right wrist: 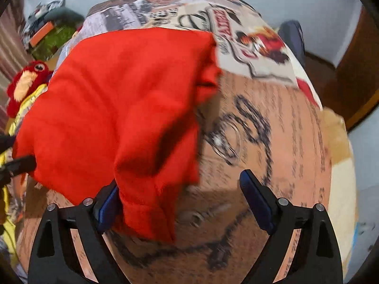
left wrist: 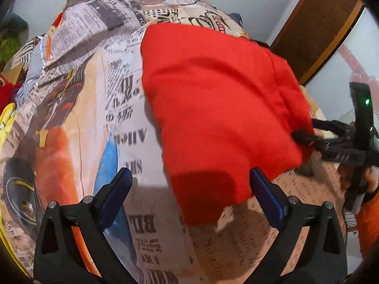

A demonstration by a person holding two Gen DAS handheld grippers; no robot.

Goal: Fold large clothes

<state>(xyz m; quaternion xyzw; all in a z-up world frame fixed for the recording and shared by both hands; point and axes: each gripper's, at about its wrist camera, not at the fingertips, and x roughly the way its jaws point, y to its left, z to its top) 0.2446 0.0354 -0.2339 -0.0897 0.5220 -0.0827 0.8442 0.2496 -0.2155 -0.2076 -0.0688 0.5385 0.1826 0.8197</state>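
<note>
A red garment [left wrist: 218,108] lies partly folded on a bed with a newspaper-print cover [left wrist: 99,108]. My left gripper [left wrist: 189,187] is open, its blue fingers on either side of the garment's near corner, above the cover. In the left wrist view my right gripper [left wrist: 317,137] shows at the garment's right edge. In the right wrist view the red garment [right wrist: 113,108] fills the left half. My right gripper [right wrist: 180,194] is open, and a hanging fold of the garment lies against its left finger [right wrist: 106,203]. The bed cover [right wrist: 272,142] lies under it.
A red plush toy [right wrist: 26,82] and yellow fabric [right wrist: 14,123] lie at the bed's left side. A pile of green and grey items [right wrist: 52,30] sits at the far left. A brown wooden door frame [left wrist: 315,37] stands at the right, by pale walls.
</note>
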